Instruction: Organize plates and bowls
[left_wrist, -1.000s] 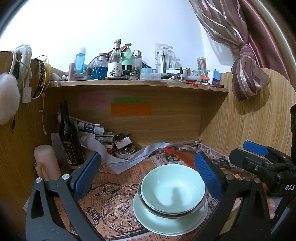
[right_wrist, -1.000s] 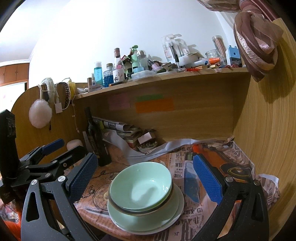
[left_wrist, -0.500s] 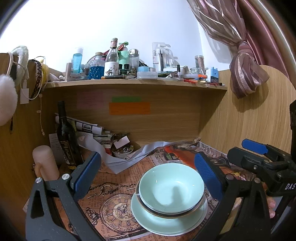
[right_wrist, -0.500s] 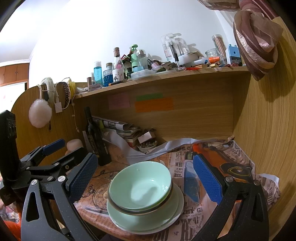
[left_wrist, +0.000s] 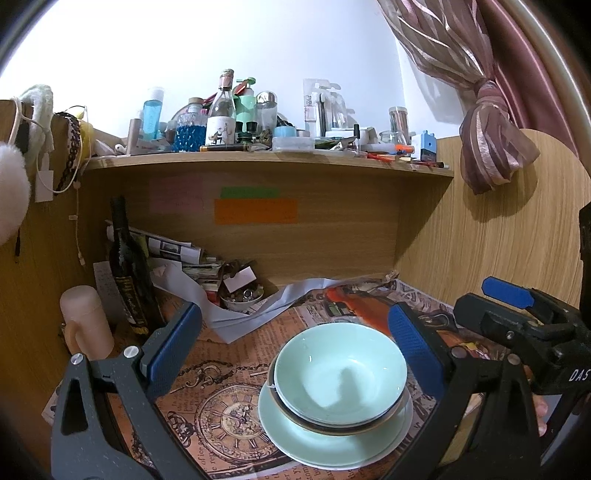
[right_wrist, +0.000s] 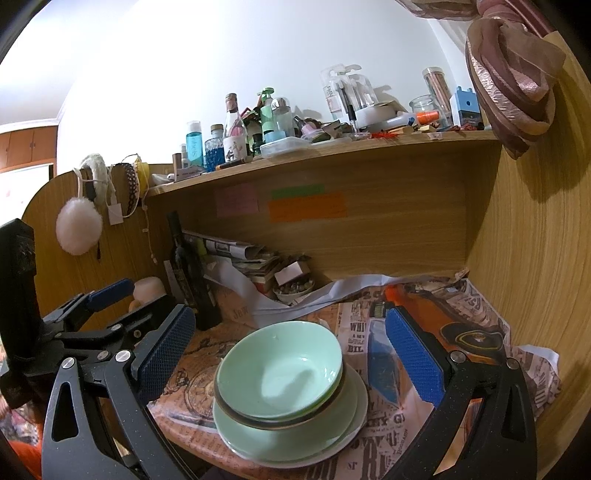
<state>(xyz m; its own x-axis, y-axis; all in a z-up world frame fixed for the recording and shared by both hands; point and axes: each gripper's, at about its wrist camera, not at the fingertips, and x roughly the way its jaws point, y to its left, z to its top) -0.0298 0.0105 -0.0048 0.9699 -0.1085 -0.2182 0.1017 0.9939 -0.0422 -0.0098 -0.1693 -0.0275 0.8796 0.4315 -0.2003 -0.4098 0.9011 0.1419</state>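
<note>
Nesting one inside another, the crockery sits as a single pile at lower centre of both views: a pale green bowl (left_wrist: 340, 373) rests in a darker-rimmed dish (left_wrist: 332, 424), and both stand on a pale green plate (left_wrist: 332, 443). Piled this way they take little room on the paper-covered surface (left_wrist: 207, 402), which looks like the aim of the job, so the sorting appears largely done.

Neither claw touches the pile. The left claw (left_wrist: 291, 354) is spread wide and empty, its blue pads framing the bowl from the near side. The right claw (right_wrist: 291, 354) is likewise spread and empty, with the pile between its pads in the frame but apart from them.

In the right wrist view the plate's near rim lies close to the surface's front edge, at the bottom of the frame, so a nudge toward the viewer could tip it off. Open paper lies to the left and right of the pile. Toward the back, a dark bottle (left_wrist: 127, 266) at left and a small bowl of trinkets (left_wrist: 242, 299) with loose papers crowd the wall, leaving less room there.
</note>
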